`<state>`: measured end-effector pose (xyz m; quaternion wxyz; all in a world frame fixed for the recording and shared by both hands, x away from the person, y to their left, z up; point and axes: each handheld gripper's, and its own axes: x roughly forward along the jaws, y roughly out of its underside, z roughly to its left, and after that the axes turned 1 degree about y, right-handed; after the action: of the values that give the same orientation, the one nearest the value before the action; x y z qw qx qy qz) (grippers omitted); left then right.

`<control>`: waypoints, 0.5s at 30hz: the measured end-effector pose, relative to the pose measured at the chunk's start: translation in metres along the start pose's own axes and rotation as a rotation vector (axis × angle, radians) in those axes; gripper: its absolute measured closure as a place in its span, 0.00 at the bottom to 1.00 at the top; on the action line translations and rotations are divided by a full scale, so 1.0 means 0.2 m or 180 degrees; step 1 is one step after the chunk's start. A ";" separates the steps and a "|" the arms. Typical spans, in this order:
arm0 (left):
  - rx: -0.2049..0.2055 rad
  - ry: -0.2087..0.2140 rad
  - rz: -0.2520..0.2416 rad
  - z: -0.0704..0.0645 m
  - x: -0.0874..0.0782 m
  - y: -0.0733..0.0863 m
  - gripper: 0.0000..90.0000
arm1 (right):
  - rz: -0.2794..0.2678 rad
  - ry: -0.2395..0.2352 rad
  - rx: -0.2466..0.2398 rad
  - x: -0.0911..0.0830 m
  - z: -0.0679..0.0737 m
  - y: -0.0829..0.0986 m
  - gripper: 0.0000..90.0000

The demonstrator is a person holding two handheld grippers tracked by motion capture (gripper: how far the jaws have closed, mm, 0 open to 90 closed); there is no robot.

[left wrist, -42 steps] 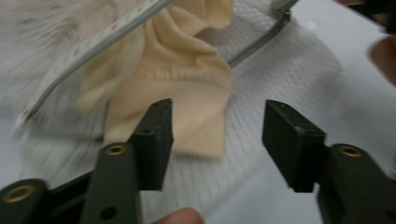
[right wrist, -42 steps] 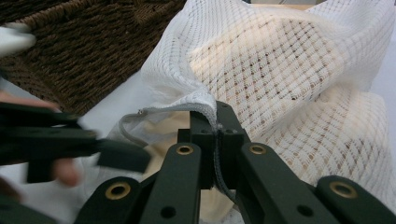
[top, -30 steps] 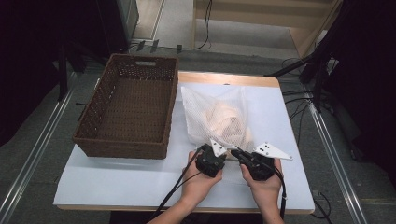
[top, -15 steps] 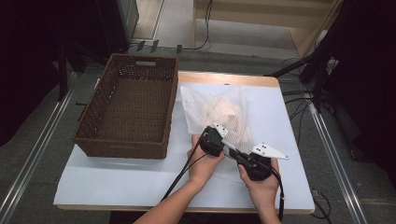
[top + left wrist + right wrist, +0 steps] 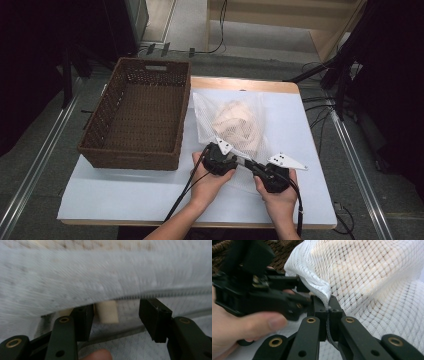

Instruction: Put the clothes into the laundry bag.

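Mesh bag [image 5: 235, 125]: white open-weave netting, matt, with a denser woven hem and a fine grey zip track along its edge.
Contents of bag [image 5: 235, 127]: cream cloth, soft and crumpled.
Zip pull tab [image 5: 107, 312]: cream, smooth, matt.
Basket [image 5: 97, 122]: dark brown wicker, rough woven texture.
Surface [image 5: 125, 192]: white matt sheet over a light wood edge.
Left tool [image 5: 115, 316]: black matt plastic jaws, brass-coloured rivets.
Right tool [image 5: 327, 307]: the same black matt plastic with brass-coloured rivets.
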<state>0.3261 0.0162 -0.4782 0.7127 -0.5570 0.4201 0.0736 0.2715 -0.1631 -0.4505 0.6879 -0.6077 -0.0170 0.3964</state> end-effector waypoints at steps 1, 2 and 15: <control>0.0018 -0.0014 -0.0002 0.00 0.00 -0.01 0.59 | -0.0004 -0.0008 0.0003 0.00 0.00 0.00 1.00; 0.0013 -0.0058 0.0055 0.01 0.00 -0.02 0.68 | -0.0002 -0.0014 -0.0003 0.00 0.01 0.00 1.00; -0.0807 -0.0060 -0.0347 0.15 0.07 -0.08 0.79 | 0.0078 -0.0005 -0.0123 0.02 0.01 0.02 1.00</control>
<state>0.3593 0.0305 -0.4755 0.6434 -0.6639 0.3698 0.0924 0.2702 -0.1591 -0.4548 0.6711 -0.6208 -0.0178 0.4048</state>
